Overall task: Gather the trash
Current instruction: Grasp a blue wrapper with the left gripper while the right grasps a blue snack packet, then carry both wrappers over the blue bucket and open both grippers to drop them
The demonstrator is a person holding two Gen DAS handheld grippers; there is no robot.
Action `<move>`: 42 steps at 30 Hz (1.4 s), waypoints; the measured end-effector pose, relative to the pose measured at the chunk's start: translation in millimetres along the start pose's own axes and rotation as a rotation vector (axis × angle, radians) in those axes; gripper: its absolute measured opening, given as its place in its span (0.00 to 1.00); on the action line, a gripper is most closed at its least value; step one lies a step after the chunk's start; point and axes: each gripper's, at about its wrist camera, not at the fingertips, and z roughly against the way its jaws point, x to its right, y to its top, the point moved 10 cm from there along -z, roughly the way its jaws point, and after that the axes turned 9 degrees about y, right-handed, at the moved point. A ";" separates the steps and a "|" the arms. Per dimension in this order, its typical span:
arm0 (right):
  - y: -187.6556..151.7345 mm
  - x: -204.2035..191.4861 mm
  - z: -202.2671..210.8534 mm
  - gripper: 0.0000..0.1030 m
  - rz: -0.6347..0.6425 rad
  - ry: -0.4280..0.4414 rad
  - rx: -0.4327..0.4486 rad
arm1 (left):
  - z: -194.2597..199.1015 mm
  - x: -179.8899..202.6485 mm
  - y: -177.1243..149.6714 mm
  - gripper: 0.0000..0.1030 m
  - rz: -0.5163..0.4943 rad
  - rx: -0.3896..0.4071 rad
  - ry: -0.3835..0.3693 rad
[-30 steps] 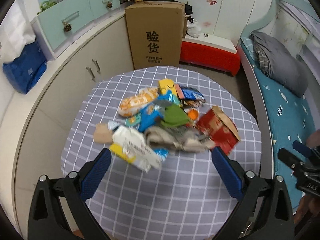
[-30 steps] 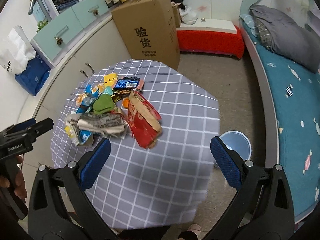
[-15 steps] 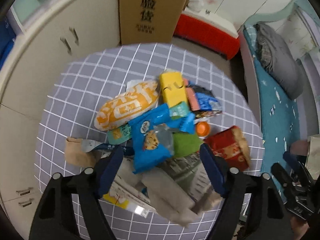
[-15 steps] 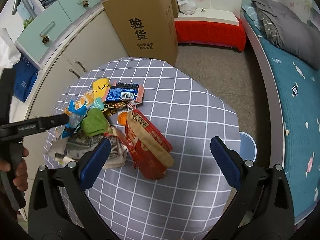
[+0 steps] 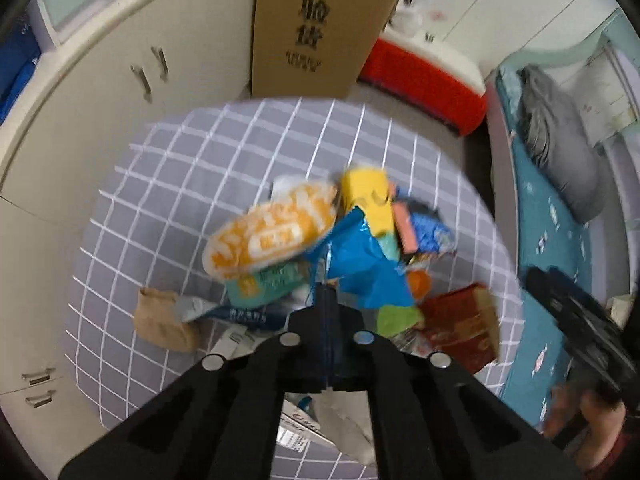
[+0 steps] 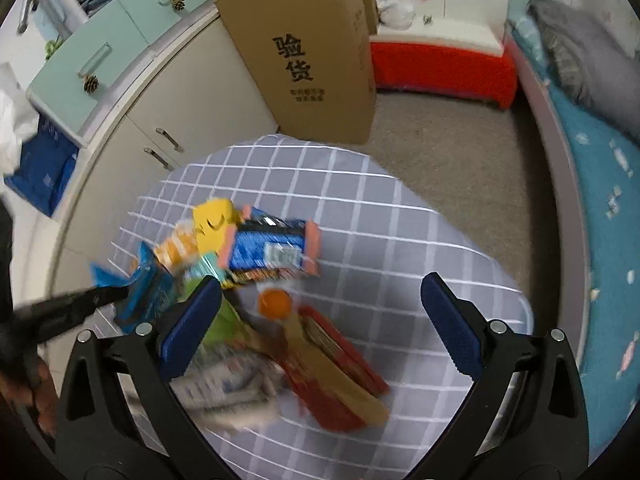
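Left wrist view has the left gripper (image 5: 327, 300) pressed together on the near edge of the blue snack bag (image 5: 362, 268). Its jaws have just been closing, and the bag's crinkled edge sits right at the tips, so I'd call it pinched, though blur makes the contact hard to swear to. The bag lies in the middle of the trash pile on the checked table (image 5: 192, 184), just past the claw, with the orange-and-white bag (image 5: 272, 236) to its left and the yellow packet (image 5: 366, 196) behind it.

The right gripper (image 6: 320, 312) is spread wide with nothing between the pads, hanging over the red packet (image 6: 336, 364) on the right side of the pile. That packet's long axis runs away from the claw at a diagonal, so I'd guess the wrist needs a twist to straddle it.

Compared to a second ago, both claws have dropped much closer to the pile, and the left went from wide open to clamped.
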 end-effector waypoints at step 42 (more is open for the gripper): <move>-22.6 265.5 83.0 0.24 -0.466 0.203 0.094 | 20.1 357.4 -41.4 0.00 -0.264 0.072 -0.255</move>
